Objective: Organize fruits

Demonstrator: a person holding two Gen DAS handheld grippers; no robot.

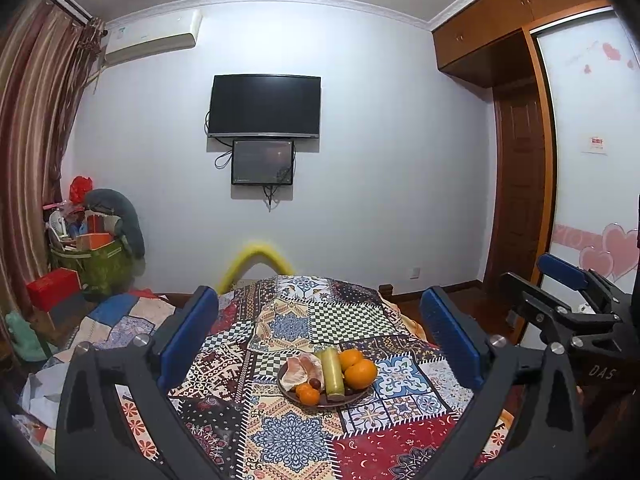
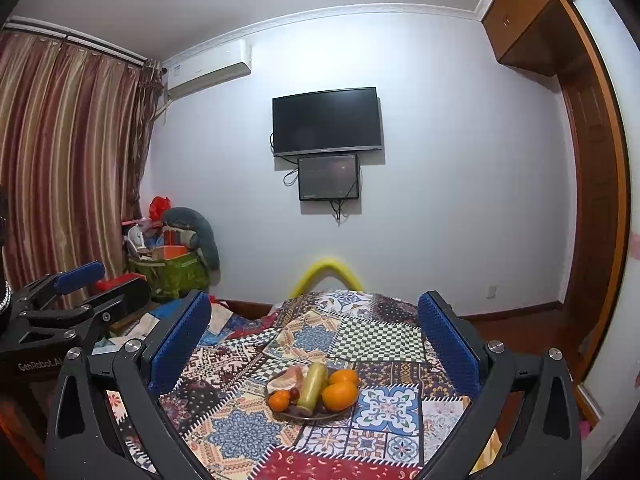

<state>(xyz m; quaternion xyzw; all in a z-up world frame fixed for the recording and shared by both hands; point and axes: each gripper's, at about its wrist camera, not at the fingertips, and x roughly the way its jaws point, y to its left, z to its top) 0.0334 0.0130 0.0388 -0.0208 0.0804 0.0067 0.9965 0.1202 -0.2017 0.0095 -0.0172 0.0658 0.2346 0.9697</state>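
Left wrist view: left gripper [image 1: 318, 344] jaws wide apart, empty, hovering short of plate [image 1: 285, 393] on quilt-covered bench [image 1: 288, 444]. Plate holds two oranges [image 1: 360, 374], small tangerines [image 1: 309, 395], pale green cylinder [image 1: 334, 372], pinkish peeled fruit [image 1: 300, 370]. Right gripper [image 1: 560, 280] at right edge.

Right wrist view: right gripper [image 2: 314, 340] jaws spread, nothing between. Oranges [image 2: 340, 396] likely firm, round, prone to roll: grip across widest middle. Peeled fruit [image 2: 290, 378] probably soft, squeeze lightly. Cylinder [image 2: 312, 388] smooth: grip mid-length.

Right gripper [image 2: 314, 344] fingers wide (nothing between); fruit plate [image 2: 280, 410] ahead on patchwork cloth [image 2: 384, 432].
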